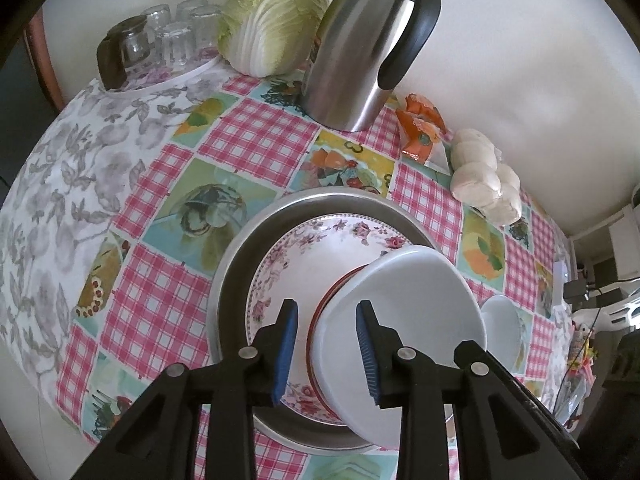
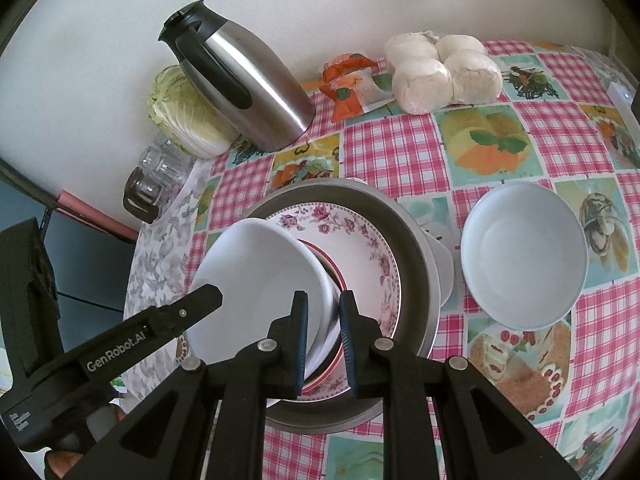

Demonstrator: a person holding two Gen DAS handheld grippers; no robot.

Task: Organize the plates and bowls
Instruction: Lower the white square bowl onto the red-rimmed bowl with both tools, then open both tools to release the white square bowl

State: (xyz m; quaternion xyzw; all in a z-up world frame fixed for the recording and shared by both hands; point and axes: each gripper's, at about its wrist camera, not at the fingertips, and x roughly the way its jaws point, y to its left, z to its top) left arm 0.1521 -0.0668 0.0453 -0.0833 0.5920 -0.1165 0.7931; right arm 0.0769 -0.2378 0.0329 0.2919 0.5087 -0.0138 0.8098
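Observation:
A metal tray (image 1: 236,252) (image 2: 416,216) holds a floral plate (image 1: 288,256) (image 2: 360,232) with a red-rimmed dish (image 1: 320,312) (image 2: 338,272) on it. A white bowl (image 1: 408,312) (image 2: 256,276) is tilted over that stack. My right gripper (image 2: 324,300) is shut on the white bowl's rim. My left gripper (image 1: 328,312) is open, its jaws on either side of the bowl's other rim without pinching it; it also shows in the right wrist view (image 2: 208,292). A second white bowl (image 2: 524,256) (image 1: 500,332) stands upright on the table to the right of the tray.
A steel thermos jug (image 1: 360,48) (image 2: 248,92), a cabbage (image 1: 272,16), upturned glasses (image 1: 172,36), an orange packet (image 1: 420,128) and bagged buns (image 1: 484,176) (image 2: 440,72) stand along the wall. A checked tablecloth (image 1: 248,140) covers the table.

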